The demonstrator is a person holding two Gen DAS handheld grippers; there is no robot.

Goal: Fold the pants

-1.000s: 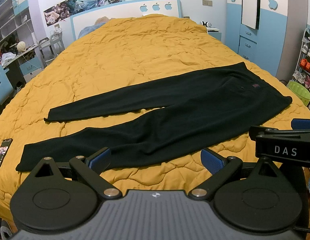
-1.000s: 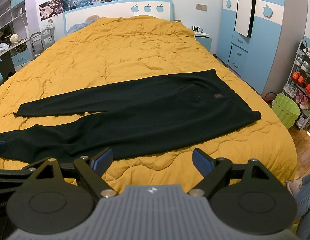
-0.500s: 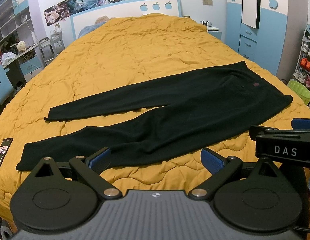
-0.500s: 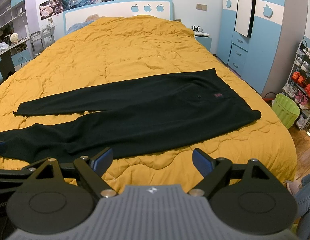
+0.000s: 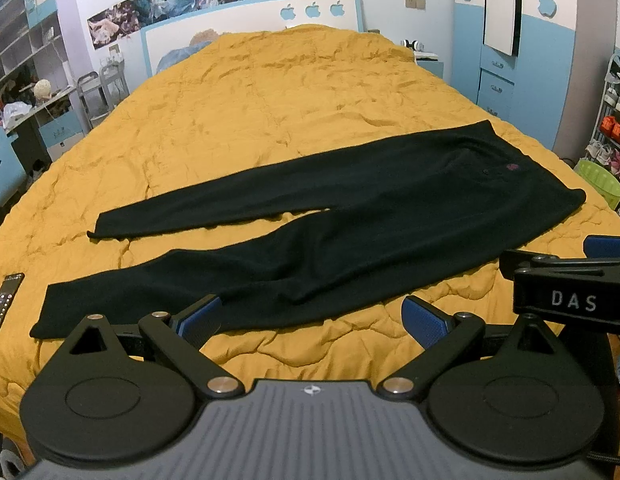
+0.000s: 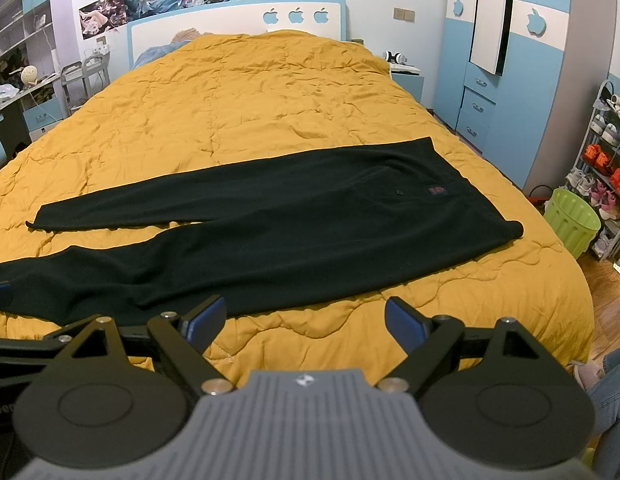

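While the black pants [image 5: 349, 216] lie flat across the yellow quilt [image 5: 270, 112], waistband right, legs splayed left, my left gripper [image 5: 311, 318] and right gripper [image 6: 304, 320] hover at the near edge, jaws wide apart and empty. I'd judge the first fold is leg onto leg: pinch the near leg's hem and the near waistband corner, then lift both evenly so the cloth doesn't drag.
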